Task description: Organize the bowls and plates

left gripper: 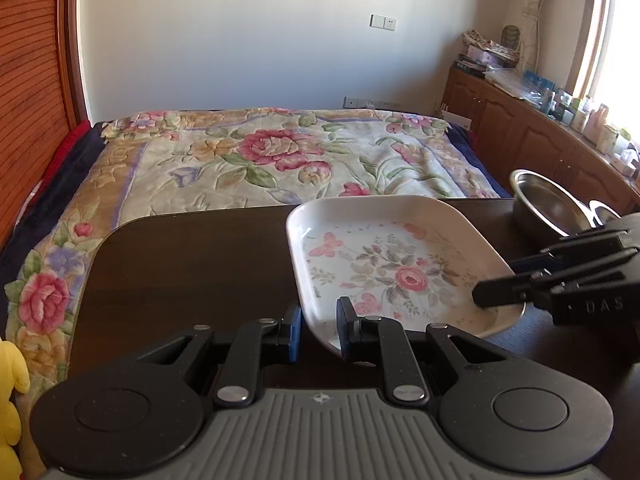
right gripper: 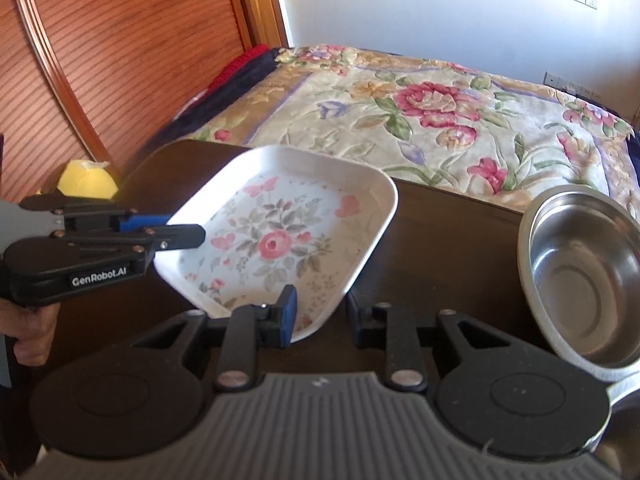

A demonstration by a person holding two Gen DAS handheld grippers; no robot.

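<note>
Plate (left gripper: 384, 264) (floral, square, white-rimmed)

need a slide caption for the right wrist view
Both grippers, left and right, clamp opposite rims of the floral square plate, steel bowl beside it.

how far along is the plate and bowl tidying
Nothing looks stacked yet. In hand: both the left gripper and right gripper pinch rims of the white square floral plate, lifted over the dark table. Left: the steel bowl sits apart, untouched.
</note>
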